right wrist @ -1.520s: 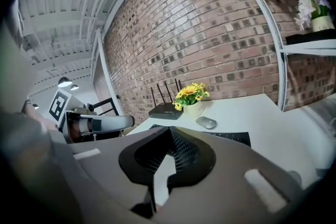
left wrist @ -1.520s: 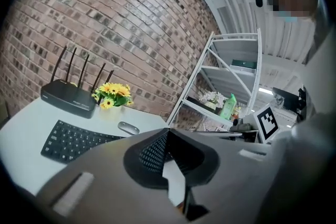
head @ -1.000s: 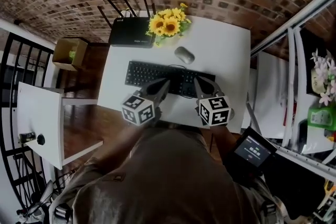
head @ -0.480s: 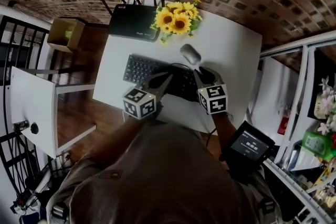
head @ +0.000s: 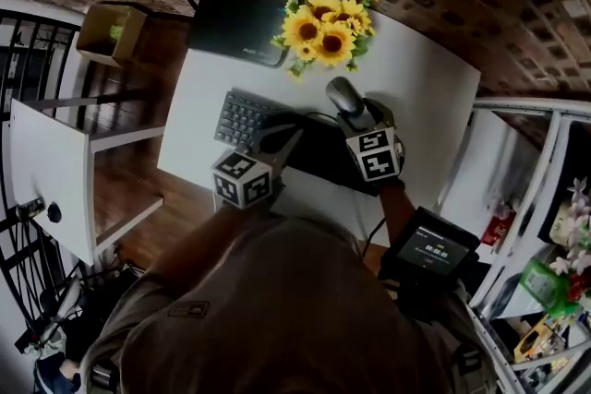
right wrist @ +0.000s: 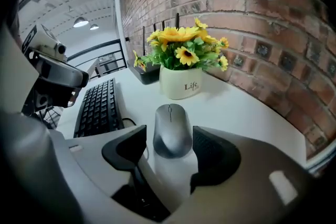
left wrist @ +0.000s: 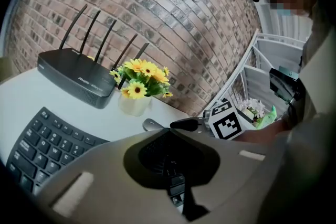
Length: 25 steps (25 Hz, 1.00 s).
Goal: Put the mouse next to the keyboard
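Note:
A grey mouse [right wrist: 171, 131] lies on the white table [head: 425, 88] behind the black keyboard [head: 242, 117], close to the flower vase. My right gripper [right wrist: 169, 150] reaches over the keyboard's right end; its jaws are opening with the mouse's rear half between them, and a gap shows on each side of it. In the head view the mouse [head: 344, 94] pokes out just beyond the right gripper [head: 360, 113]. My left gripper [head: 288, 136] hovers over the keyboard's middle, its fingers together with nothing in them. The left gripper view shows the keyboard [left wrist: 44, 139] and the mouse [left wrist: 152, 124].
A cream vase of yellow flowers [head: 323, 32] stands just behind the mouse, and a black router [head: 235, 14] with antennas sits at the table's back left. A brick wall runs behind the table. A white shelf rack [head: 517, 161] stands to the right.
My right gripper has moved forward across the keyboard to the mouse and its jaws have spread around it. The left gripper has stayed over the keyboard.

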Motion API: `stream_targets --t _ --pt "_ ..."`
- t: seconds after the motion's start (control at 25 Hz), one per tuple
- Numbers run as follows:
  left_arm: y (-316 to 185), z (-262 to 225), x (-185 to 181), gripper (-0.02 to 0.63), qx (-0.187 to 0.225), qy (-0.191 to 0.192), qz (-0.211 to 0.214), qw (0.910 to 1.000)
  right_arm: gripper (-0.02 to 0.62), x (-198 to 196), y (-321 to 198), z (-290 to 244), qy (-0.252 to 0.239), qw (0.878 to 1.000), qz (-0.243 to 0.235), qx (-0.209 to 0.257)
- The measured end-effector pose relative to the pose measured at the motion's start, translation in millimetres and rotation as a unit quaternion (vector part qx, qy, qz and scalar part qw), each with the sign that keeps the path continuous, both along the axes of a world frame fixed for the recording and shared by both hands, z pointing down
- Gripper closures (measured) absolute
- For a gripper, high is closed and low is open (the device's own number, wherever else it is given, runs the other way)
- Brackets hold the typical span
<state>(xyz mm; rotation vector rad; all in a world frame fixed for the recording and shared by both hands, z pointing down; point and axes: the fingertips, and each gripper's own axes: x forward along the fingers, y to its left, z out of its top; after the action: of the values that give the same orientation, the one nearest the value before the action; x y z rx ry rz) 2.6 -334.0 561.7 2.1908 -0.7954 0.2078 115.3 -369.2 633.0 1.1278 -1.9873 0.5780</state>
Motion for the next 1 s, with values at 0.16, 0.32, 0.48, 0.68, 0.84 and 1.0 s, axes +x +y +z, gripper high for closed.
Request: stream_targets --t 0.16,0.32,0.48,0.68,0.84,1.0 --pt "-10 5 -9 0.606 -0.006 0.0 -0.013 0.9999 0.282 0 -6 17 0.013 1.0 -0.018 -0.016" --pt "-16 8 -14 0.606 -0.011 -0.001 -0.023 0.9997 0.27 -4 -9 29 0.021 0.999 -0.04 -0.026" --pt "-16 10 -16 0.606 -0.015 -0.003 -0.027 0.9995 0.27 -7 -11 37 0.02 0.998 -0.056 -0.027" --pt "-14 11 -16 0.606 -0.018 -0.003 -0.028 0.9994 0.279 -9 -11 33 0.008 0.998 -0.062 -0.027" --pt "-14 11 -15 0.606 -0.018 -0.004 -0.025 0.9995 0.281 -8 -10 32 0.002 0.998 -0.058 -0.027" --pt "-13 9 -14 0.606 -0.016 -0.005 -0.02 0.9997 0.282 -5 -8 27 -0.005 0.999 -0.046 -0.019"
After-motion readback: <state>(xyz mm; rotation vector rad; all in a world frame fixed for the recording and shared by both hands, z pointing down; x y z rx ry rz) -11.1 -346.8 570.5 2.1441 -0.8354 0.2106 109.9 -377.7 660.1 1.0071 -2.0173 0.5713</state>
